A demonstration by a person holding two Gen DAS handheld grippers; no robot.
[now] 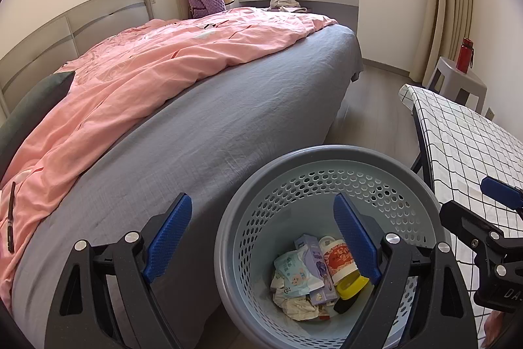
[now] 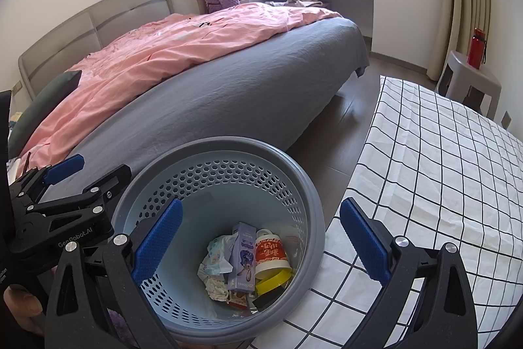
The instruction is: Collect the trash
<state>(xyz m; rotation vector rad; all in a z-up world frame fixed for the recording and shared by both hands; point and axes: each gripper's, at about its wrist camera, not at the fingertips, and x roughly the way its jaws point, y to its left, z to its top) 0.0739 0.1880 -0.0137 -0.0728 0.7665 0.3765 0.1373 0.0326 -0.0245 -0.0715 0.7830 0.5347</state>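
Observation:
A round grey-rimmed perforated waste basket stands on the floor between the bed and a table; it also shows in the right wrist view. Inside lie a red-and-white cup, a purple carton, a yellow lid and crumpled wrappers. My left gripper hovers open and empty above the basket's left rim. My right gripper hovers open and empty above its right rim. Each gripper shows at the edge of the other's view.
A bed with grey sheet and pink duvet lies left. A table with a checked cloth stands right. A grey stool carries a red bottle. A dark pen lies on the duvet.

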